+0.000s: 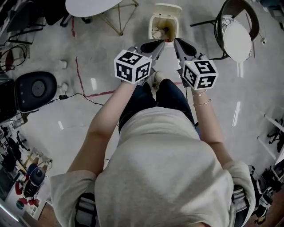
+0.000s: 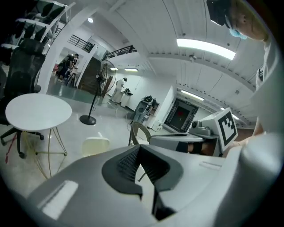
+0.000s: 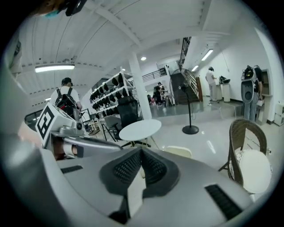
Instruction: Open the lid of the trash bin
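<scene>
Ahead on pale grey floor: small cream plastic trash bin, seen w/ lid tipped up & back, inside exposed.
Held L gripper & R gripper side by side above knees, just short of bin; both jaw prs pressed together, nothing between.

The cream bin stands upright just beyond the tips of the left gripper and right gripper, roughly midway between them, its lid tipped up at the far side, leaving the mouth open.
</scene>
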`<action>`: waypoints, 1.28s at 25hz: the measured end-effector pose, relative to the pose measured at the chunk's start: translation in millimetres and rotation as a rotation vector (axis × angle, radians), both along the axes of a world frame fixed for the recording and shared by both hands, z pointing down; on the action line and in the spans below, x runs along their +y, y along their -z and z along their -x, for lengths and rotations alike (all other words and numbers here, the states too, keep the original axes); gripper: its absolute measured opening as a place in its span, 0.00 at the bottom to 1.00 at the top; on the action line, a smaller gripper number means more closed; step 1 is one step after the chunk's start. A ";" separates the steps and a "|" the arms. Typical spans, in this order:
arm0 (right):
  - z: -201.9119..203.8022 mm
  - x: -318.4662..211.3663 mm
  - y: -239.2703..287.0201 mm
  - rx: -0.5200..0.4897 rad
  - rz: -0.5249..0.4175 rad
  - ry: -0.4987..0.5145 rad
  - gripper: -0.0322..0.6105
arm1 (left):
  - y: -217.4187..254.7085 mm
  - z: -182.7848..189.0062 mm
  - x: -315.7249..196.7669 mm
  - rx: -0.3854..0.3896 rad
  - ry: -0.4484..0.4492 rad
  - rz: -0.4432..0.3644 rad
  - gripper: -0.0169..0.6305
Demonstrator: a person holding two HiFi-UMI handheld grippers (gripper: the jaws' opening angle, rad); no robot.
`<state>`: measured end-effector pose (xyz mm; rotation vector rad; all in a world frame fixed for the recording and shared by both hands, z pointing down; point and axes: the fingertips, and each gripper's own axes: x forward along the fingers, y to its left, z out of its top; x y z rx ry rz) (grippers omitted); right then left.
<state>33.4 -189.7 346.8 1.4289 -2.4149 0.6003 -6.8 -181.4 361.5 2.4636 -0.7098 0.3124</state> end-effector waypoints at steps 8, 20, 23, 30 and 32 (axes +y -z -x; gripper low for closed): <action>22.7 -5.7 48.1 0.017 -0.104 0.040 0.06 | 55.3 20.9 -27.9 0.083 0.089 -0.062 0.04; 29.2 -6.8 59.7 0.050 -0.144 0.103 0.06 | 54.1 24.8 -20.4 0.011 0.119 -0.128 0.04; 25.6 -4.1 58.2 0.059 -0.147 0.097 0.06 | 50.8 21.0 -15.9 0.027 0.119 -0.112 0.04; 26.4 4.0 57.0 0.064 -0.148 0.089 0.06 | 48.0 17.8 -5.2 0.020 0.105 -0.111 0.04; 27.4 6.4 58.0 0.065 -0.150 0.092 0.06 | 48.8 19.2 -4.2 0.018 0.113 -0.114 0.04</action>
